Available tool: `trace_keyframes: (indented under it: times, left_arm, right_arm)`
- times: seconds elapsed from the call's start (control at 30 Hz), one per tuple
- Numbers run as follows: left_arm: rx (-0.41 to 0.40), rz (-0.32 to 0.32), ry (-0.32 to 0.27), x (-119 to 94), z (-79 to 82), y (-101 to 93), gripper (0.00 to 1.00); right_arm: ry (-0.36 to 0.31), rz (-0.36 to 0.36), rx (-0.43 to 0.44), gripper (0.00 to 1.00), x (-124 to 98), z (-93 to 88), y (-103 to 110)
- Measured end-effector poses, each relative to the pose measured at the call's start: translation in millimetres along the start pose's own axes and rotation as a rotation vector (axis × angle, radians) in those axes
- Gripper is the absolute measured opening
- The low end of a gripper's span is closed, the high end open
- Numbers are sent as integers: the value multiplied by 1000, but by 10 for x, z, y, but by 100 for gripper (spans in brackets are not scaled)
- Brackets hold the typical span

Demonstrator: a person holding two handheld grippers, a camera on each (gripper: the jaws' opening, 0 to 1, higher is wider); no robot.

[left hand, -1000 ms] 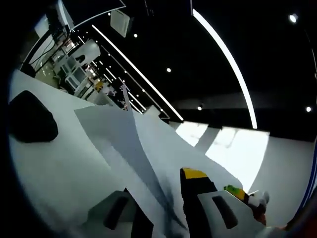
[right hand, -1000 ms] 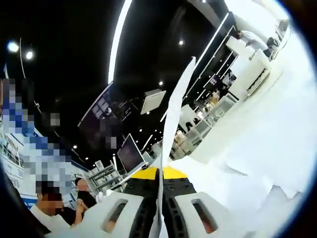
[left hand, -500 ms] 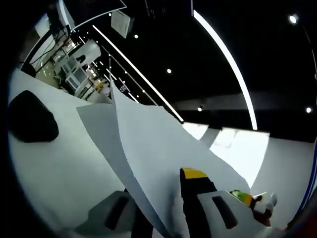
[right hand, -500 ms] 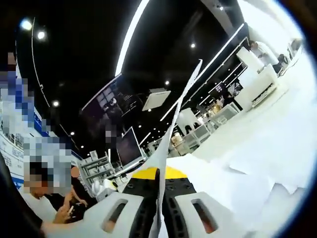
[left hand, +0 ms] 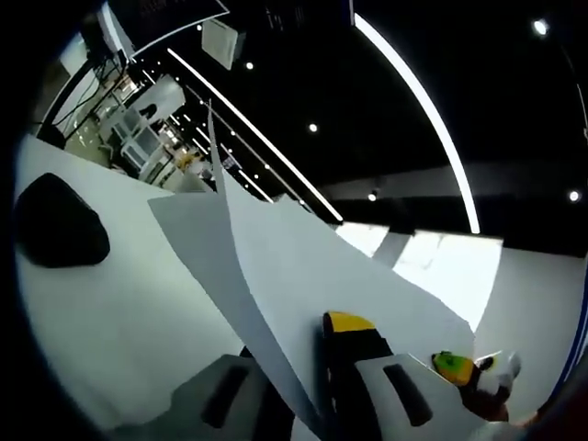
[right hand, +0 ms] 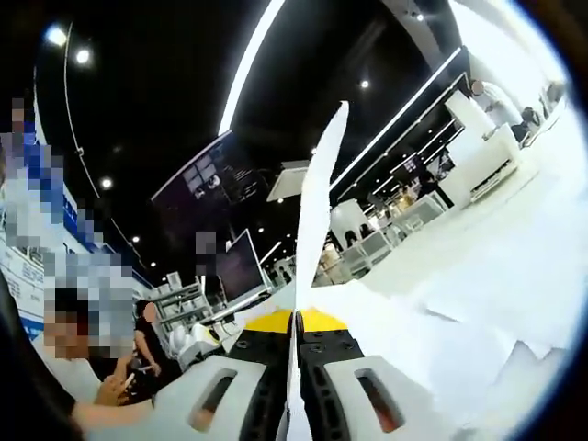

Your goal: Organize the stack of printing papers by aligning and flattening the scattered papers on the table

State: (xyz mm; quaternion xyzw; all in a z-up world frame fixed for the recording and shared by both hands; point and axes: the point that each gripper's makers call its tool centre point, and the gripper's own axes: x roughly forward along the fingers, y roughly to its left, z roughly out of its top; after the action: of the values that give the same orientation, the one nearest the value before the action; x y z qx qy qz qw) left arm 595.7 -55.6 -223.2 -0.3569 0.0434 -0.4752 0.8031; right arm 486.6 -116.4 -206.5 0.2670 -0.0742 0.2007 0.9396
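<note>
In the left gripper view, a white sheet of paper (left hand: 303,276) rises edge-on from between the jaws of my left gripper (left hand: 310,404), which is shut on it. More white sheets (left hand: 184,230) lie behind it on the white table (left hand: 101,312). In the right gripper view, my right gripper (right hand: 294,377) is shut on a thin white sheet (right hand: 317,211) that stands upright between its jaws. Several scattered white papers (right hand: 441,331) lie overlapping on the table (right hand: 533,239) to the right.
A black object (left hand: 57,222) rests on the table at the left of the left gripper view. A small green, white and red thing (left hand: 473,372) sits low on the right. A person (right hand: 138,340) stands at the lower left of the right gripper view.
The sheet in my left gripper has lifted from lying flat to standing up on edge. The right gripper view has tilted slightly, its sheet still pinched.
</note>
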Motion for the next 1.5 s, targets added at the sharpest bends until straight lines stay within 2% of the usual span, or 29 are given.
trace_keyframes:
  times: [0.57,0.73,0.93,1.5]
  left_arm:
    - [-6,-21,-46,-22,73,-15,7]
    - [-40,-27,-70,-35,114,-10,6]
    - [-85,-35,-61,-27,99,-34,6]
    - [-92,-55,-32,-1,81,-139,6]
  right_arm:
    - [29,0,-35,0,15,-48,-43]
    - [23,-6,-27,0,8,-32,-70]
    - [21,-1,-23,0,-1,-31,-58]
    - [7,13,-12,0,-33,-19,-30]
